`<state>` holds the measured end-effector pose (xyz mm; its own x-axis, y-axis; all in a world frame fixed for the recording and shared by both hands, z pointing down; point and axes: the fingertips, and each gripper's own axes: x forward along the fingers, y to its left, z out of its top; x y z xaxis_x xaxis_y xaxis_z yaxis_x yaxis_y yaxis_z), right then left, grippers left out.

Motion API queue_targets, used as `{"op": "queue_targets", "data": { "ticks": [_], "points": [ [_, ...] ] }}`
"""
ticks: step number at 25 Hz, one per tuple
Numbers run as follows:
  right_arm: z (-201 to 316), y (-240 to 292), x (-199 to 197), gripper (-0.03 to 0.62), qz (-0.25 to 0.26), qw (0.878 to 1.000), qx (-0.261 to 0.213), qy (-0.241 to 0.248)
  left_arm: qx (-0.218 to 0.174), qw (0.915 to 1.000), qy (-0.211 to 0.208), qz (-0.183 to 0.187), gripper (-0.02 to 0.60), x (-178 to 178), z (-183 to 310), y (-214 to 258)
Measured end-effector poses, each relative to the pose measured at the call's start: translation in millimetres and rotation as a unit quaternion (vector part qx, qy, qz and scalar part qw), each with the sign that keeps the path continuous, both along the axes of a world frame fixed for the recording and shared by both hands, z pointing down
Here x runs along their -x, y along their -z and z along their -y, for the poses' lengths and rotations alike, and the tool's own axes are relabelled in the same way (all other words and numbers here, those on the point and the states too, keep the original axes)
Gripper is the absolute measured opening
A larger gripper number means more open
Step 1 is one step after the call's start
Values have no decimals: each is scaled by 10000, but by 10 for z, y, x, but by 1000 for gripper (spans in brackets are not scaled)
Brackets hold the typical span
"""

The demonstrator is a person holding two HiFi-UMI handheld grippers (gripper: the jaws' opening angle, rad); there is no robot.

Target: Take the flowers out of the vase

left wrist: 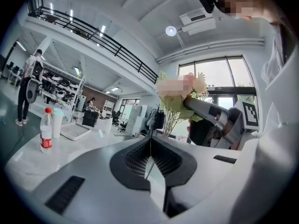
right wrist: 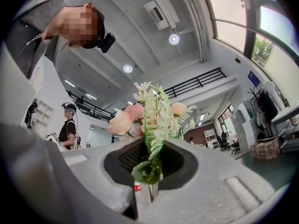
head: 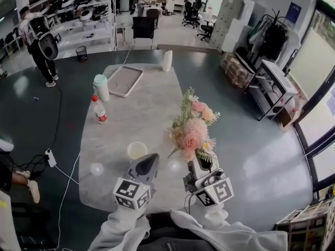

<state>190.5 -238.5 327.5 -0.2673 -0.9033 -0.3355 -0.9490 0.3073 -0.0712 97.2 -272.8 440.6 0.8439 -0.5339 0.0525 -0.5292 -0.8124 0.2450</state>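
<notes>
Closed jaws of the right gripper point(head: 198, 158) are clamped on the stems of the pink flower bunch point(head: 191, 130), held up over the near end of the marble table point(head: 137, 114), where the left gripper point(head: 150, 158) is carried shut and empty.

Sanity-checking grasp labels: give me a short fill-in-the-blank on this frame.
1. The right claw is shut on the ___ of the flowers.
2. The left claw is shut and holds ___.
3. The bottle on the table has a ___ cap.
Missing words: stems; nothing; red.
</notes>
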Motion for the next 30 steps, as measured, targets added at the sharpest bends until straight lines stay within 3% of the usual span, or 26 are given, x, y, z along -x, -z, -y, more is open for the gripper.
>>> {"op": "queue_targets", "data": {
  "ticks": [9,21,30],
  "points": [
    [-69,-626,-201,58,152,9962,813,-263,358,9988,-301,148,3,-251,-220,-328],
    [-119,-1467,-93,59,313,9800,1954,-188,934,9943,-260,446,3,-89,-380,-831],
    [-120,-1779,-16,60,350,9722,2314,-84,1123,9915,-190,635,3,-67,-395,-1048]
  ]
}}
